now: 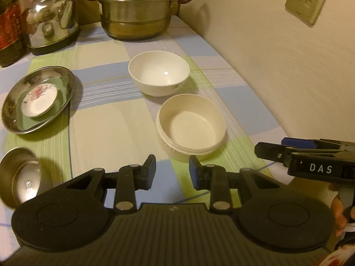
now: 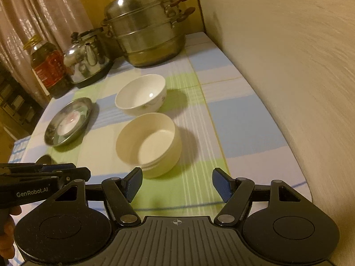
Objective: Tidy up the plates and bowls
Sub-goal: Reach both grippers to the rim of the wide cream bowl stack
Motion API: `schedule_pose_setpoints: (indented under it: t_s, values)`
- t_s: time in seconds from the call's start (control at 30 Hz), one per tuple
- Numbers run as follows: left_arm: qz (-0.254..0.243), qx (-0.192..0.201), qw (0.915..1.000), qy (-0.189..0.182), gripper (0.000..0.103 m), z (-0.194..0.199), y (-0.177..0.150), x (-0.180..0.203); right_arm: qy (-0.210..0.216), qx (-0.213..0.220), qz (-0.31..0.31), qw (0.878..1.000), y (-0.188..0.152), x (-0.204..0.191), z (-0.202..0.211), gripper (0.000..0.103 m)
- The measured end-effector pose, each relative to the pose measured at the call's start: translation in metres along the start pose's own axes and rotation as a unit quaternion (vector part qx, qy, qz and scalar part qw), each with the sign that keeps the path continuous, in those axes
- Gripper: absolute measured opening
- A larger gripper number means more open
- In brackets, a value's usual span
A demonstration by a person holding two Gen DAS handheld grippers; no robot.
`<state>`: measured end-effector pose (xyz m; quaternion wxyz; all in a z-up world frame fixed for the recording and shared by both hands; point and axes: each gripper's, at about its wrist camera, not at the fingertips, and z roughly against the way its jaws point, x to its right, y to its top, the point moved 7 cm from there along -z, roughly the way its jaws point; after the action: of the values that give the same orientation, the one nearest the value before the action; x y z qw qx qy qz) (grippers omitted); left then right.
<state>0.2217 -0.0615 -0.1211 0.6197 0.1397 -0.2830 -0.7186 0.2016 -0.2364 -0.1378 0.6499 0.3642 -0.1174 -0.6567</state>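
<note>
Both grippers empty: left gripper fingers narrowly apart, right gripper wide open. Cream bowl at 12 o'clock just ahead of both, white bowl just behind it. Steel plate with small dish at 10 o'clock, steel bowl at 9. Kettle, steamer pot, bottle line the back. Nothing blocks. Three bowls, one plate, one dish.

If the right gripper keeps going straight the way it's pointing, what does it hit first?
Most likely the cream bowl, just ahead and slightly left of the open right gripper. Depth is unclear; it could meet the tablecloth first.
</note>
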Motion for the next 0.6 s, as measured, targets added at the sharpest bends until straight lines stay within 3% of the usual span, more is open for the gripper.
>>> schedule_pose_setpoints:
  t_s: [0.17, 0.33, 0.6]
  values:
    - [-0.004, -0.009, 0.9999, -0.014, 0.029, -0.021, 0.013, -0.004, -0.001, -0.004, -0.008, 1.000, 0.010, 0.000, -0.021, 0.068]
    - [-0.013, -0.017, 0.9996, -0.021, 0.028, -0.042, 0.024, -0.008, -0.001, -0.010, -0.016, 1.000, 0.016, -0.001, -0.041, 0.058]
    - [-0.020, -0.038, 0.9990, -0.014, 0.028, -0.075, 0.031, -0.015, -0.004, -0.022, -0.028, 0.999, 0.022, 0.001, -0.072, 0.049]
